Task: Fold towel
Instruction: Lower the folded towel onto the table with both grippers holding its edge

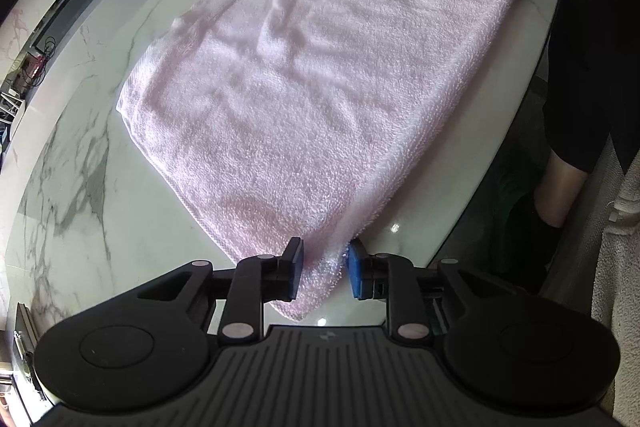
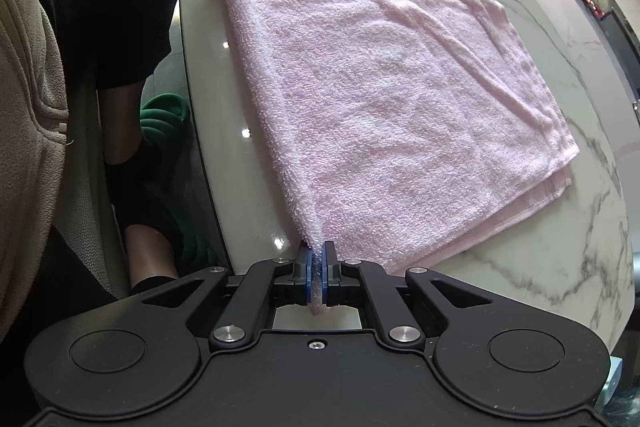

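Towel (image 1: 312, 79) lies folded; right claw (image 2: 319, 267) pinches its corner.

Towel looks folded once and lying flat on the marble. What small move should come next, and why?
Probably the right gripper should open too. The pink towel lies flat and doubled on the marble table; the left gripper stands open around its corner, pads off the cloth, while the right gripper is shut on the other near corner.

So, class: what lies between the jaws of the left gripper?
In the left wrist view, a corner of the pink towel lies between the parted jaws of the left gripper, its pads not pressing it, above the marble table.
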Demonstrator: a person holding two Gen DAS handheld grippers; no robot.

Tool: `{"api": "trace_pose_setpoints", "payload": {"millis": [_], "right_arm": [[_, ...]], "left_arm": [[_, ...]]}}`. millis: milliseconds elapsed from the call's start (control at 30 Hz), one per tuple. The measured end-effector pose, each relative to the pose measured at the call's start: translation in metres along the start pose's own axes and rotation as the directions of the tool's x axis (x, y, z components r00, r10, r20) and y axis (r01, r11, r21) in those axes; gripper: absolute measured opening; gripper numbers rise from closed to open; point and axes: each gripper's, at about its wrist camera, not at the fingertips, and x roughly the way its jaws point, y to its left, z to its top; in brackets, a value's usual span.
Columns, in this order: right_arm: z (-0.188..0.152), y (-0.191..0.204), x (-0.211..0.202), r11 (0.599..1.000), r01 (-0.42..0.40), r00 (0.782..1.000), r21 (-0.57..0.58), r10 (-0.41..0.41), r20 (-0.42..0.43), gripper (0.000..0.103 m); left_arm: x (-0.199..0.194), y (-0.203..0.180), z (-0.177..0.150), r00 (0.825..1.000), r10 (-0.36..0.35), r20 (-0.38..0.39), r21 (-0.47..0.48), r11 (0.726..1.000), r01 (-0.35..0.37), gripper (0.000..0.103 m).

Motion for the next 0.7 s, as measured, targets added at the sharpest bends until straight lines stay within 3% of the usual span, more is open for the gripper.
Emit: {"api": "trace_pose_setpoints", "payload": {"millis": [167,267,367,700], "right_arm": [[-0.007,-0.004,-0.006,1.000,0.000,1.000,0.031,-0.001,0.021,0.003],[-0.007,0.000,0.000,0.999,0.006,1.000,0.045,-0.007,0.027,0.003],[-0.004,0.004,0.007,0.998,0.010,0.999,0.064,-0.012,0.031,0.003],[-0.008,0.007,-0.002,0.994,-0.011,0.999,0.109,0.006,0.044,0.003]], "left_arm": [[-0.001,0.002,-0.003,1.000,-0.017,-0.006,-0.035,0.999,0.016,0.022],[0.001,-0.001,-0.004,0.999,-0.046,-0.005,-0.044,0.998,0.046,0.009],[0.001,-0.005,-0.004,0.999,-0.039,-0.013,-0.023,0.999,0.038,0.006],[-0.004,-0.006,-0.004,0.995,-0.082,-0.050,-0.024,0.996,0.080,0.005]]}}
